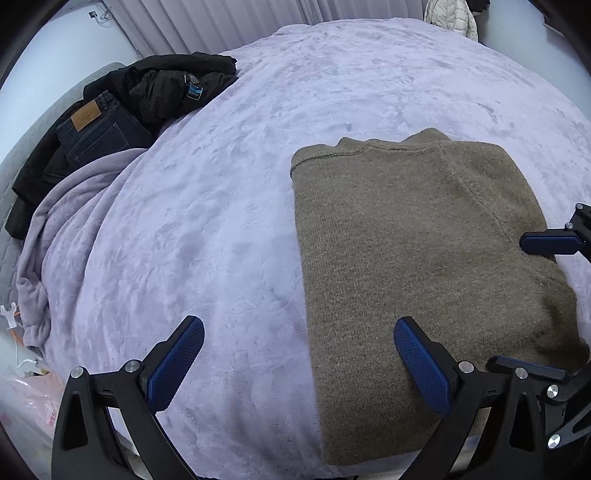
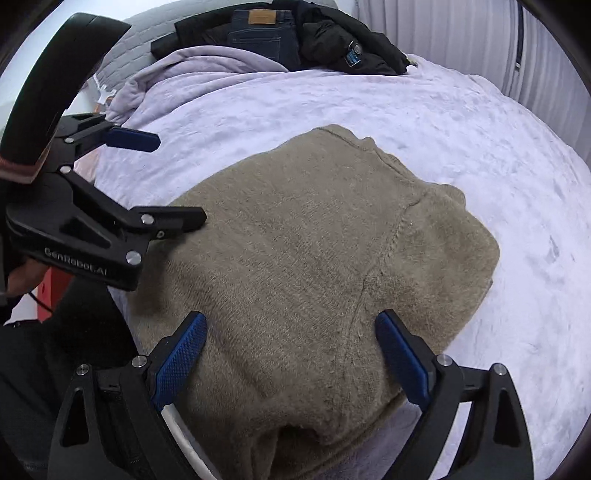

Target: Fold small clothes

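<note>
As it lies on the near half of the bed, the brown knit sweater (image 1: pixel 406 258) is already folded to a rough rectangle, sleeves tucked in, collar edge away from the viewer, near edge at the mattress border.

Item, condition: thick fuzzy knit, ribbed neckline, a raised seam running down the folded panel; corners soft and rounded, near end bulging slightly.

Step in hand, as judged: lengthwise folds appear complete; what remains is probably a crosswise fold, or tidying. That calls for a pinch at each of the two near corners through all layers, then carrying them evenly toward the collar so the stack does not slide apart.

Tools: left gripper (image 1: pixel 299 365) released, jaws spread wide, straddling the sweater's left edge, holding nothing. Right gripper (image 2: pixel 291 363) likewise released, blue textured pads (image 2: pixel 181 358) spread above the knit near its near end, gripping nothing.

Support: lilac plush blanket (image 1: pixel 221 203), velvety nap with brushed marks, rumpled toward the head of the bed.

Surroundings: dark jeans (image 1: pixel 99 136) with tan leather patch, and a black jacket (image 1: pixel 170 85) heaped beside them, well apart from the sweater. Pale pleated curtains (image 1: pixel 229 22) behind.
</note>
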### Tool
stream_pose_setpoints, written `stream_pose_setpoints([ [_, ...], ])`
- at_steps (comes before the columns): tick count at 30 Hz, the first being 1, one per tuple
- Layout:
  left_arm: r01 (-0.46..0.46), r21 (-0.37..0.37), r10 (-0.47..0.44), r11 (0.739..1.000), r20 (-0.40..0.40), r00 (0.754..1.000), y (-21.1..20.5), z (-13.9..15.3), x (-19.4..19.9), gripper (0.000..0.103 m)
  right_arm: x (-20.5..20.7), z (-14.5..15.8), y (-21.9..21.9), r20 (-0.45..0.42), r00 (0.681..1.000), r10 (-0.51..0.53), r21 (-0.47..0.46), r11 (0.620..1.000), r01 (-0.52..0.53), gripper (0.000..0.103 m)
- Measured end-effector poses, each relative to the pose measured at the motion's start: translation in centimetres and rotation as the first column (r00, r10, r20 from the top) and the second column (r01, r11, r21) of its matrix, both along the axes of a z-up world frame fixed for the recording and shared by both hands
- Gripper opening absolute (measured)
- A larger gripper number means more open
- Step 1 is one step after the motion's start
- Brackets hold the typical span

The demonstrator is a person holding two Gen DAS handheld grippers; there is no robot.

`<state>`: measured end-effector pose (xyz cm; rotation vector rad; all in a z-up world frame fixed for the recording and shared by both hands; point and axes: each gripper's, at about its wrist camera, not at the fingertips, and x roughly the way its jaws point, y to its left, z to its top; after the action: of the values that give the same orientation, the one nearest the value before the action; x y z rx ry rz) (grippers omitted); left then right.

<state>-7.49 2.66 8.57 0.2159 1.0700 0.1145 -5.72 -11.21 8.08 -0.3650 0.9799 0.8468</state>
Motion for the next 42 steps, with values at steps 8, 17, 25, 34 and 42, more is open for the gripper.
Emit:
stream_pose_setpoints([
  [8,-0.006,-0.071,0.008,0.997,0.022,1.000,-0.9,1.6,-0.8,0.103,-3.4,5.6,-1.7,0.160,0.959,-0.234,-0.034,0.970,0.242,0.095],
  [17,-0.059,-0.147,0.059,0.987,-0.008,0.998,-1.8,0.1,-0.9,0.103,-3.8,5.7,-3.1,0.084,0.906,-0.416,-0.051,0.906,0.421,0.095],
  [25,-0.109,-0.213,0.109,0.971,-0.012,0.994,-1.1,-0.2,-1.2,0.103,-3.8,4.2,-2.5,0.069,0.901,-0.427,-0.119,0.894,0.433,0.095],
  [34,-0.113,-0.215,0.111,0.970,-0.022,0.994,-1.0,-0.5,-1.0,0.103,-3.9,3.9,-1.3,0.073,0.906,-0.417,-0.151,0.893,0.424,0.095],
  [42,-0.117,-0.218,0.115,0.969,-0.019,0.993,-1.0,-0.3,-1.0,0.103,-3.8,3.9,-0.6,0.080,0.907,-0.413,-0.170,0.891,0.420,0.095],
])
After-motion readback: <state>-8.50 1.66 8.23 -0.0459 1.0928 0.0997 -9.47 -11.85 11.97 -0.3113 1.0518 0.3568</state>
